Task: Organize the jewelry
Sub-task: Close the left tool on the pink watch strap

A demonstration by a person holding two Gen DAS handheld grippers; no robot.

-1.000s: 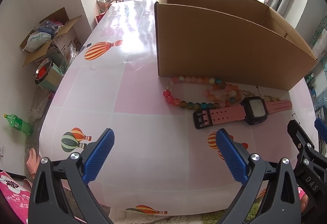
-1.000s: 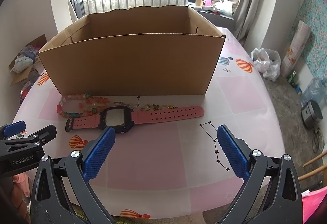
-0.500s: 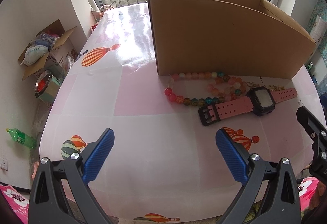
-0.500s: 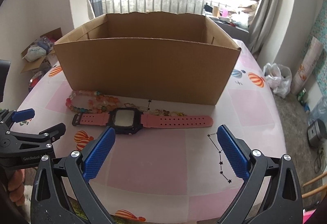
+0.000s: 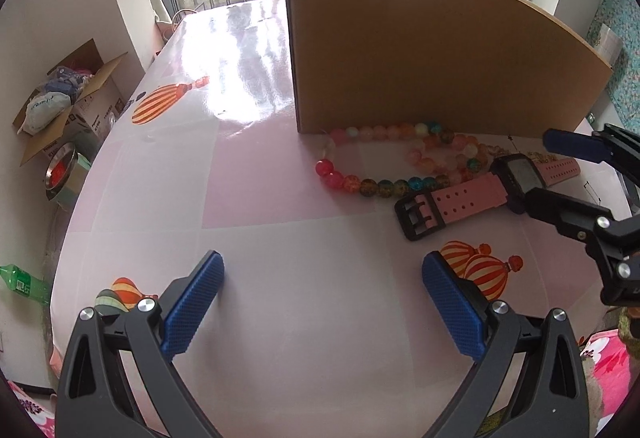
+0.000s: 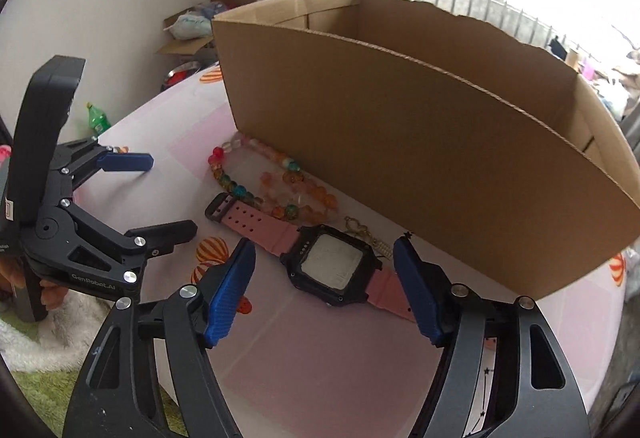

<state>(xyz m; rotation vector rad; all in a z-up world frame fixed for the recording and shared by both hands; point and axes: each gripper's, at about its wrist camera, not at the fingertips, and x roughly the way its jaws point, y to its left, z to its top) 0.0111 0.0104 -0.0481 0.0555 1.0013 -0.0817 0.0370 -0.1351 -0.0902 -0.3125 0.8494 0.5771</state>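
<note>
A pink-strapped watch (image 6: 328,264) with a black square case lies flat on a pink-and-white tablecloth (image 6: 320,350) printed with hot-air balloons, low in the centre of the right wrist view, directly between the two blue pads of the right gripper (image 6: 324,290). The jaws have just been closing and now bracket the watch case, one pad on either side, with a visible gap left on both sides, so nothing is grasped. Just above the watch, toward the middle left of that view, a string of coloured beads (image 6: 276,190) curls on the cloth, touching the strap's buckle end, and a small gold chain (image 6: 366,234) sits beside the case. Behind them an open cardboard box (image 6: 420,142) fills the upper right of the frame, its front wall close to the beads. The left gripper (image 5: 324,302) shows at the bottom of the left wrist view, fingers spread wide over bare cloth with nothing between them, well apart from the jewelry in the middle right of that view. On the floor at the left edge stand a second carton (image 5: 60,106) of clutter and a green bottle (image 5: 24,284).
</note>
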